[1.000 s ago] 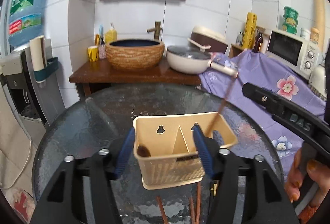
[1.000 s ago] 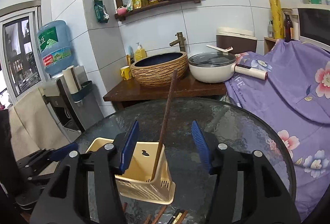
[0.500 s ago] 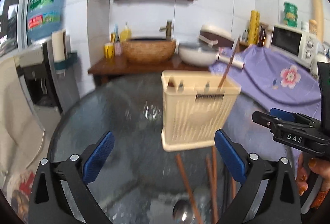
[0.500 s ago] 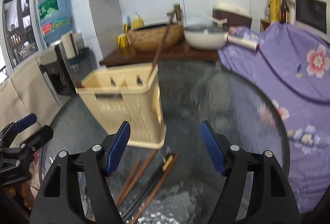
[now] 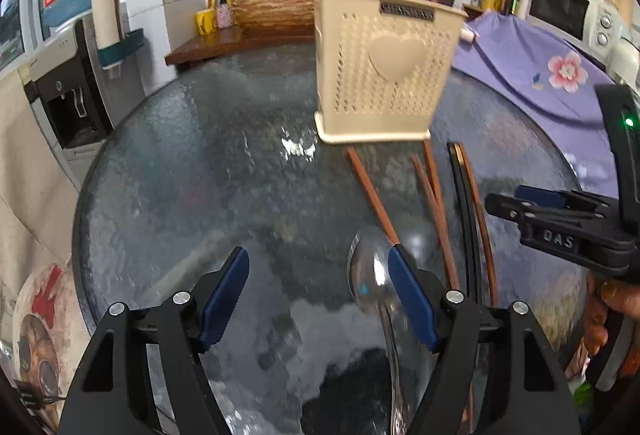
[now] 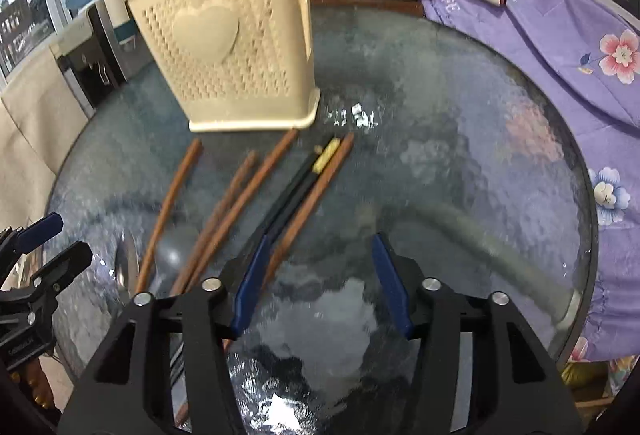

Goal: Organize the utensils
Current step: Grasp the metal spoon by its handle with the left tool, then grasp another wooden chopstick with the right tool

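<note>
— Chopsticks (image 6: 240,203) lie loose on the glass counter (image 6: 460,139), just in front of the cream holder (image 6: 236,47); one brown stick already stands inside it. A steel spoon (image 5: 370,275) lies nearest the left gripper (image 5: 318,293).

— Which way do they run?

— Long axes run from the holder's foot back toward both grippers, fanned a little; the spoon's bowl faces the holder, its handle trails under the left tool.

— Jaws?

— Both pairs are closing with nothing between them. The right gripper (image 6: 318,281) hangs beside the outermost brown stick.

— Trouble ahead?

— I'd guess slipping: thin sticks on slick glass may roll away, or two crossed ones come up together. A nudge could also tip the light holder.
</note>
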Demonstrator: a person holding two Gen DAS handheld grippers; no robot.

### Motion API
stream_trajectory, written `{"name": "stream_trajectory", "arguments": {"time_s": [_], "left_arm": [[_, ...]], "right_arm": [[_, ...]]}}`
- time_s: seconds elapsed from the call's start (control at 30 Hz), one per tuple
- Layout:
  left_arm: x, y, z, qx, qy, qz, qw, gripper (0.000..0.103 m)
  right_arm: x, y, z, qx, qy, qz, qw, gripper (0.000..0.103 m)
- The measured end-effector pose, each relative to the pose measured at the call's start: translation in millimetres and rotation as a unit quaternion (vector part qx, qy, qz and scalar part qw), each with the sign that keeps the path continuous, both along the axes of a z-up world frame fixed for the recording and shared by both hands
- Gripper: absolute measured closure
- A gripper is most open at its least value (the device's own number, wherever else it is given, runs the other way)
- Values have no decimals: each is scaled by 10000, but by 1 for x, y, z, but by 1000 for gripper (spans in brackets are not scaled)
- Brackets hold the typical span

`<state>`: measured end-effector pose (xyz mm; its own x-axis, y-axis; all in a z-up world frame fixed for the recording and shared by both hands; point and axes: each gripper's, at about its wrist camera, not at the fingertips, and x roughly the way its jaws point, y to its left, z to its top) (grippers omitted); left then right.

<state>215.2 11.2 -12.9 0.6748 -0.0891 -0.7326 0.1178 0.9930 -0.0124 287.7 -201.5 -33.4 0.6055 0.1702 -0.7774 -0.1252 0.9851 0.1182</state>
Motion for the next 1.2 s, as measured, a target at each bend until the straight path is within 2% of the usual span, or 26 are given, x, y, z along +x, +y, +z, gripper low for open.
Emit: {"name": "stream_trajectory", "arguments": {"time_s": [0.13,0.63,0.87,0.97,1.2], "left_arm": [[-10,-1,-8,-73,133,-98,9998,35],[-16,-21,-30,191,496,-397,9978,41],[-9,-25,-31,232,445,-397,9979,43],[-2,-26,-30,240,422,-361,9982,43],[13,-27,-29,223,412,-273,9985,51]], "right_arm": [[-6,1,-7,-9,117,-1,9999,58],[-20,9,-5,-161,189,37,9997,61],[-18,0,-6,-267,161,-29,9995,64],[-15,-8,-5,-27,208,-69,9998,63],[-10,2,-2,96,181,9,9998,63]]}}
